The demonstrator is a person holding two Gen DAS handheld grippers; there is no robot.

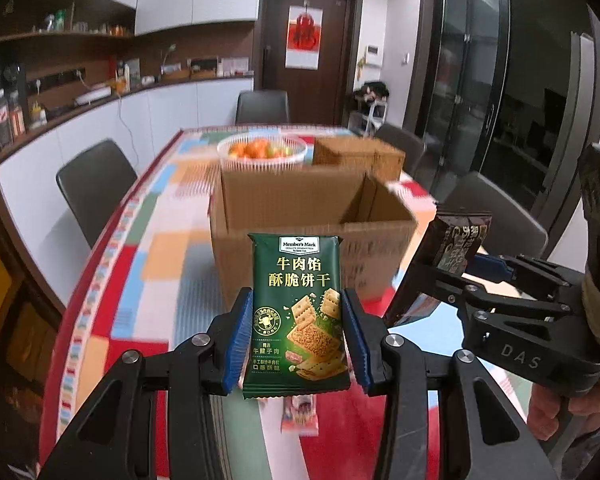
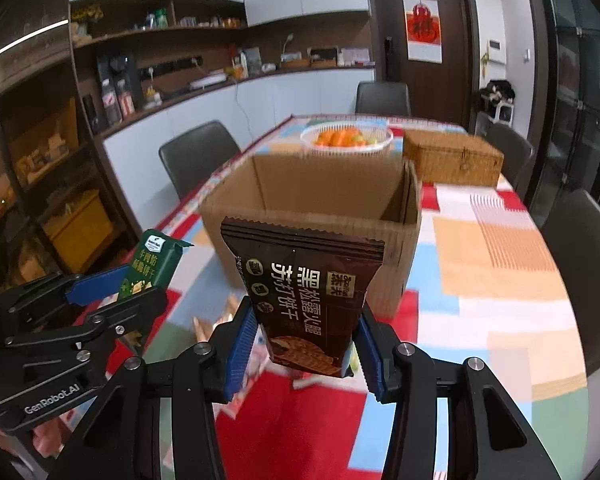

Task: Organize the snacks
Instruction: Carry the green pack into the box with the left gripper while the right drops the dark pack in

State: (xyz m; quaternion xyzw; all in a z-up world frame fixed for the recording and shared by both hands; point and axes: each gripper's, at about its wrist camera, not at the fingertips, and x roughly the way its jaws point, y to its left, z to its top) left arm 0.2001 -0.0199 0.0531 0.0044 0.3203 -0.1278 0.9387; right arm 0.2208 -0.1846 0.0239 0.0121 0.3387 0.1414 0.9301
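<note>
The left gripper [image 1: 298,344] is clenched on a green cracker packet [image 1: 298,312], its blue pads pressing the packet's two side edges so that it stands upright and clear of the table [image 1: 148,280]. In the right wrist view the same gripper [image 2: 138,286] shows at the left with the green packet [image 2: 152,260] poking up out of it. The right gripper [image 2: 306,344] is clenched the same way on a brown cracker packet [image 2: 304,300], also upright, with its printing upside down; from the left wrist view that gripper [image 1: 452,276] sits just to the right, the brown packet [image 1: 456,244] tilted in it.

Under the grippers, near the table's front edge, a few more snack packets [image 2: 220,324] lie on the bright patchwork cloth; they are blurred and partly hidden.

Just beyond both held packets an open cardboard box [image 1: 312,220] stands near the middle of the table, its top flaps folded out of the way, and no contents are visible in the part of the inside that shows [image 2: 324,192].

Behind the box, toward the far end, is a white plastic basket [image 2: 346,140] holding orange and green fruit, and just beside it, toward the table's right edge, a closed wicker case [image 2: 452,156]. Dark chairs [image 2: 198,152] stand around the table.
</note>
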